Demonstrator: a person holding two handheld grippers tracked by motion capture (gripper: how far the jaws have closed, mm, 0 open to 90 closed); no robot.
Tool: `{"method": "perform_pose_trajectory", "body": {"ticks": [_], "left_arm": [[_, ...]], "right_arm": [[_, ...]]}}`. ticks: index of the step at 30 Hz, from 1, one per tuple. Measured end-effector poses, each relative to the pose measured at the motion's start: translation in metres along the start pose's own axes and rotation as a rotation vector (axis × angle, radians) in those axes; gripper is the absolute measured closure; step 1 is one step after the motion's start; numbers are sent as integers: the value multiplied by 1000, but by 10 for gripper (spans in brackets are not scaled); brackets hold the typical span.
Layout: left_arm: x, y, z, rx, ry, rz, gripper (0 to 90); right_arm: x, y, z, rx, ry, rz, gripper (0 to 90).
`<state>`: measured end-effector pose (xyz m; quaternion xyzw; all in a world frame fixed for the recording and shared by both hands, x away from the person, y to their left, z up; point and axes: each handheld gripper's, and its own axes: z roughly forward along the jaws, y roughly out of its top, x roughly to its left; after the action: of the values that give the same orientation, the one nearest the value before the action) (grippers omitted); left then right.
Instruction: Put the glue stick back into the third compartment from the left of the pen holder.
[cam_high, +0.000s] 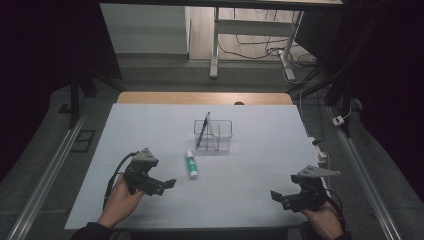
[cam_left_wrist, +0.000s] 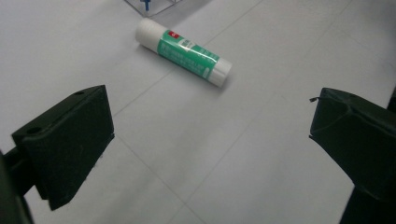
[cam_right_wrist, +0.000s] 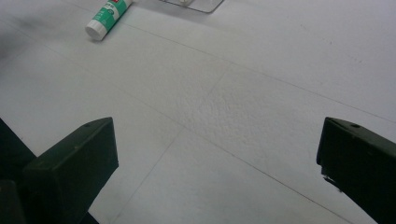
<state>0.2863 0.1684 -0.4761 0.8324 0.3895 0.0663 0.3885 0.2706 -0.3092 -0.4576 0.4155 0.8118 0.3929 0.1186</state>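
A green and white glue stick (cam_high: 191, 164) lies flat on the white table (cam_high: 250, 150), just in front of a clear plastic holder (cam_high: 213, 135) that has a blue pen (cam_high: 201, 132) and a white one leaning in it. My left gripper (cam_high: 162, 186) is held low at the front left, open, with the glue stick (cam_left_wrist: 184, 50) ahead of its jaws and nothing between them. At the front right, my right gripper (cam_high: 279, 197) is open and empty too; the glue stick (cam_right_wrist: 107, 17) lies far off at its upper left.
The holder's corner (cam_right_wrist: 196, 4) sits at the top edge of the right gripper view. A white power strip (cam_high: 320, 150) rests by the table's right edge. Desk legs and cables stand on the floor beyond the table.
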Motion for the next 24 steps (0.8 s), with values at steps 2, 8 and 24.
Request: {"method": "perform_pose_trajectory", "body": {"ticks": [2,8,24], "left_arm": [[1,6,5,4,7,3,0],[8,22,26,36,2,31,5],[10,46,68,104,-25,116,229]], "right_arm": [[0,0,0,4,2,0,0],[0,0,1,7,5,2,0],[0,1,2,19,2,-4,0]]}}
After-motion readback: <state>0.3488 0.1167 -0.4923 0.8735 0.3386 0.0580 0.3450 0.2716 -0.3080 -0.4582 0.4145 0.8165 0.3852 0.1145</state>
